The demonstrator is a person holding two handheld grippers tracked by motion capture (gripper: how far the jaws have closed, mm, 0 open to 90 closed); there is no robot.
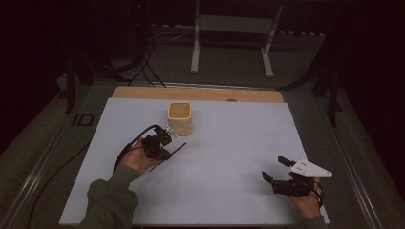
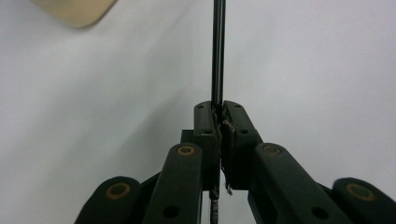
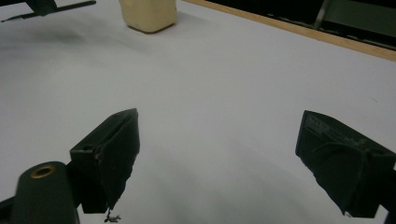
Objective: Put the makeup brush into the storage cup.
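While the thin dark rod sits clamped between the left gripper's fingers, it runs straight out ahead of them, long axis in line with the gripper; a short end pokes out behind the fingers too. From the high view the rod reads as a slim black stick slanting across the pale sheet, one end toward the lower left, the other up and right, just beside the base of the cream cup. Whether it touches the sheet, cannot tell.

Cup: squarish with rounded corners, matt cream wall, open top, upright, standing just behind and to the right of the left gripper. Its mouth lies above and beyond the rod's far tip, so my guess is the coming move is a lift and tilt toward that opening; left hand is plainly the nearer one.

Rod looks rigid, smooth, slightly glossy, very narrow; likely to pivot in the fingers if the grip is light.

Right gripper rests well apart at the near right of the counter, fingers spread wide with nothing between them, pointing toward the cup.

Counter surface: flat white sheet, wooden strip along the far edge
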